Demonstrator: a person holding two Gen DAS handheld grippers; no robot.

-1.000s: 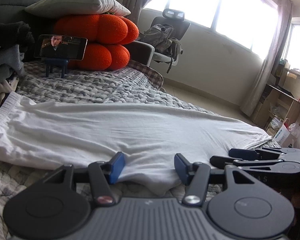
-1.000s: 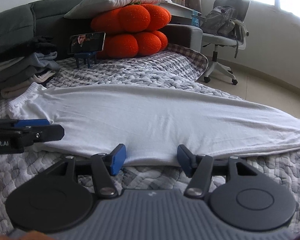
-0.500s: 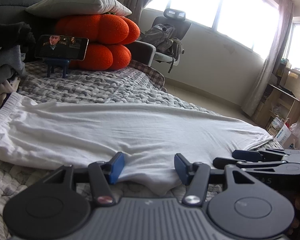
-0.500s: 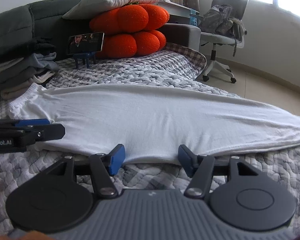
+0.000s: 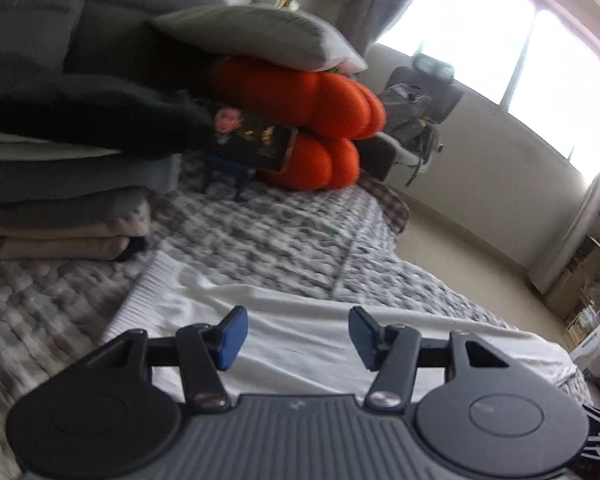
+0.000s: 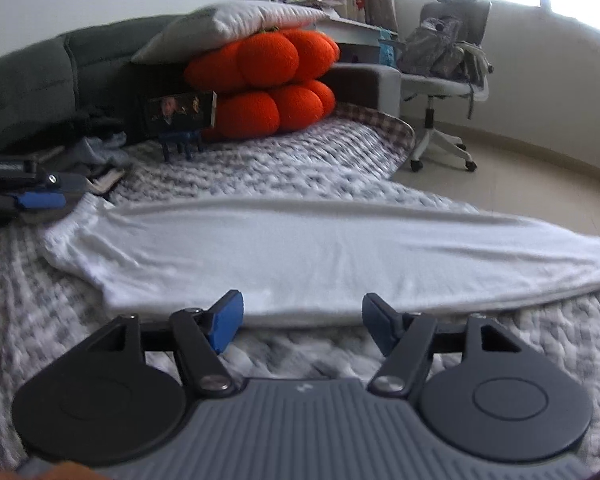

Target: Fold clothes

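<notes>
A long white garment (image 6: 320,256) lies flat across the grey knitted blanket (image 6: 292,168), its ribbed waistband end (image 5: 148,300) at the left. My left gripper (image 5: 296,336) hovers tilted over that waistband end; its blue pads stand apart with nothing pinched between them. From the right wrist view the left gripper (image 6: 32,200) shows at the garment's left end. My right gripper (image 6: 302,322) sits at the garment's near edge. Its jaws are opening, and only the edge of the cloth and the blanket show between the pads, nothing gripped.
A stack of folded clothes (image 5: 60,200) sits at the left, by the sofa back. A phone on a blue stand (image 6: 180,114) stands before orange cushions (image 6: 268,88) topped by a pillow. An office chair with a backpack (image 6: 444,60) is on the floor beyond the bed's right edge.
The left gripper swung left and upward to the waistband end and rolled, away from the right gripper. The right gripper's pads spread wider and backed slightly off the garment's edge.
</notes>
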